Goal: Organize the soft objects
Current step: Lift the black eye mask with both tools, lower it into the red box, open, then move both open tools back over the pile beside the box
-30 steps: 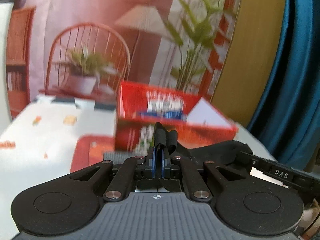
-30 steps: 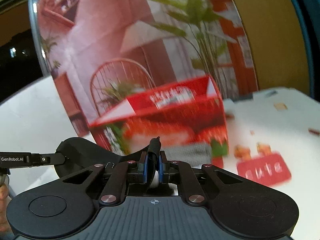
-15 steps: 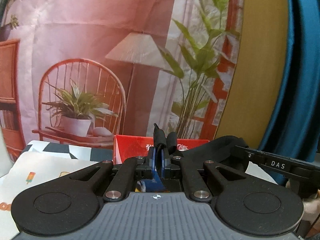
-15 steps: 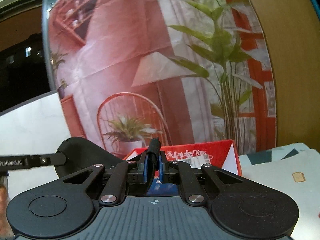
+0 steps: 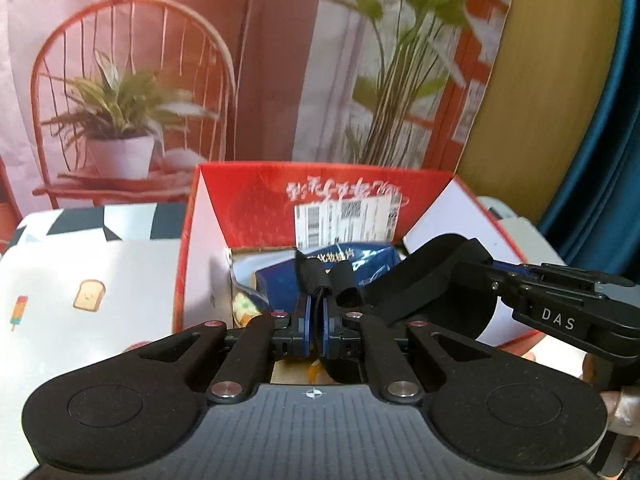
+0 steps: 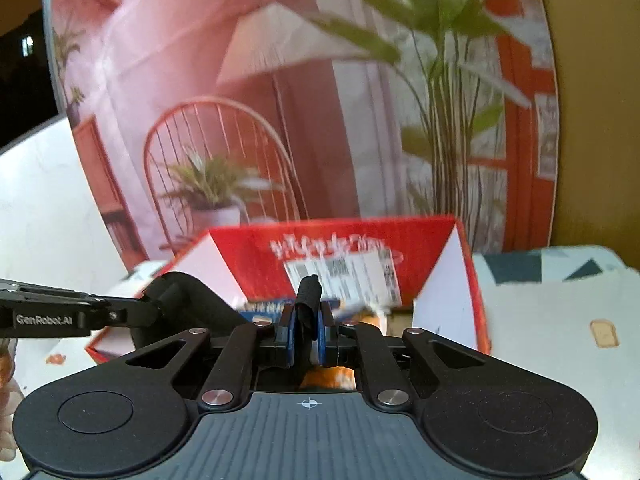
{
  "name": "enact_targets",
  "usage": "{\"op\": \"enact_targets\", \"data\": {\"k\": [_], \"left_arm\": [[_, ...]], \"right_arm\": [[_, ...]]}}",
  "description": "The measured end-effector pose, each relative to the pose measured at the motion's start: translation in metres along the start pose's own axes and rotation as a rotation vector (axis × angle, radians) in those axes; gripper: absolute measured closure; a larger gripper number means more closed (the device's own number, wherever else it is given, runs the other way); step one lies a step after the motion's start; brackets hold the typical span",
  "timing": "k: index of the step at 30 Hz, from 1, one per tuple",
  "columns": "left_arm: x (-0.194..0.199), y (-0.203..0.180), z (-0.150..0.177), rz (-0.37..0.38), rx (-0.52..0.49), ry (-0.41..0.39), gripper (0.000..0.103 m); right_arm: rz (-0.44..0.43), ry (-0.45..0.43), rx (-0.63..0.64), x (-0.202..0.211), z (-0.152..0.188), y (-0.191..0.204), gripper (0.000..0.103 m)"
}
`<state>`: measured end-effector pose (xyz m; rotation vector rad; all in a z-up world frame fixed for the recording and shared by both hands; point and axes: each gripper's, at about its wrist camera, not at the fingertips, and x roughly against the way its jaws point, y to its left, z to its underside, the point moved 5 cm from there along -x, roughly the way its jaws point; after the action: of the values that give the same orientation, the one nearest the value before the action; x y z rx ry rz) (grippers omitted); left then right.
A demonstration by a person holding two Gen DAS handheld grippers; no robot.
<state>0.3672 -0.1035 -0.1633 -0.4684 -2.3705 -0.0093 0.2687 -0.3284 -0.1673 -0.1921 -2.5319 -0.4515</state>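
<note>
A black soft fabric piece [image 5: 424, 276] hangs stretched between my two grippers. My left gripper [image 5: 316, 312] is shut on one rolled end of it. My right gripper [image 6: 307, 320] is shut on the other end, a black fold [image 6: 308, 296] sticking up from between its jaws. Both hover at the near rim of an open red cardboard box [image 5: 256, 196], flaps up, which also shows in the right wrist view [image 6: 248, 256]. Inside the box lies a blue packet [image 5: 280, 280] among other wrapped items. The right gripper's body [image 5: 560, 316] shows at the left view's right edge.
The box stands on a white table cover with toast and ice-lolly prints [image 5: 88, 292]. Behind it hangs a printed backdrop of a chair and plants [image 5: 132, 92]. A blue curtain [image 5: 592, 120] is at the far right. A hand [image 5: 624, 404] shows at the edge.
Both grippers have carried the black fabric forward to the red box. The view tilted up at the backdrop, then down, and the box's inside with the blue packet shows now.
</note>
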Motion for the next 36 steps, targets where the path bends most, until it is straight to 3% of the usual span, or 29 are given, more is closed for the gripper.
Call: {"op": "enact_targets", "data": {"k": [9,13,16,19,20,21,24,28,30,36], "left_arm": [[-0.022,-0.002,0.004,-0.018,-0.008,0.057,0.096],[-0.018,-0.001,0.006,-0.042,-0.041,0.045,0.096],[-0.01,0.0,0.003,-0.055,-0.064,0.021,0.093],[0.002,-0.002,0.001,-0.063,-0.079,-0.006,0.071],[0.006,-0.002,0.0,-0.066,-0.083,-0.018,0.053],[0.012,-0.002,0.0,-0.07,-0.087,-0.039,0.041],[0.033,-0.004,-0.001,-0.061,-0.093,-0.101,0.032],[0.059,-0.009,0.006,-0.051,-0.093,-0.14,0.02],[0.072,-0.012,0.014,-0.05,-0.105,-0.166,0.014],[0.098,-0.023,0.05,-0.038,-0.147,-0.192,0.009]], "right_arm": [[0.038,0.061,-0.031,-0.021,0.008,-0.011,0.094],[0.073,0.078,-0.019,-0.021,0.014,-0.014,0.093],[0.103,0.072,-0.002,-0.016,0.015,-0.014,0.087],[0.152,0.039,0.056,-0.005,0.013,-0.01,0.077],[0.16,0.026,0.076,-0.001,0.012,-0.008,0.071],[0.163,0.011,0.091,0.004,0.011,-0.006,0.063],[0.158,-0.045,0.112,0.02,0.008,-0.001,0.041],[0.146,-0.086,0.152,0.038,0.014,0.009,0.025],[0.151,-0.103,0.169,0.047,0.02,0.015,0.005],[0.111,-0.128,0.204,0.071,0.052,0.034,0.001]]}}
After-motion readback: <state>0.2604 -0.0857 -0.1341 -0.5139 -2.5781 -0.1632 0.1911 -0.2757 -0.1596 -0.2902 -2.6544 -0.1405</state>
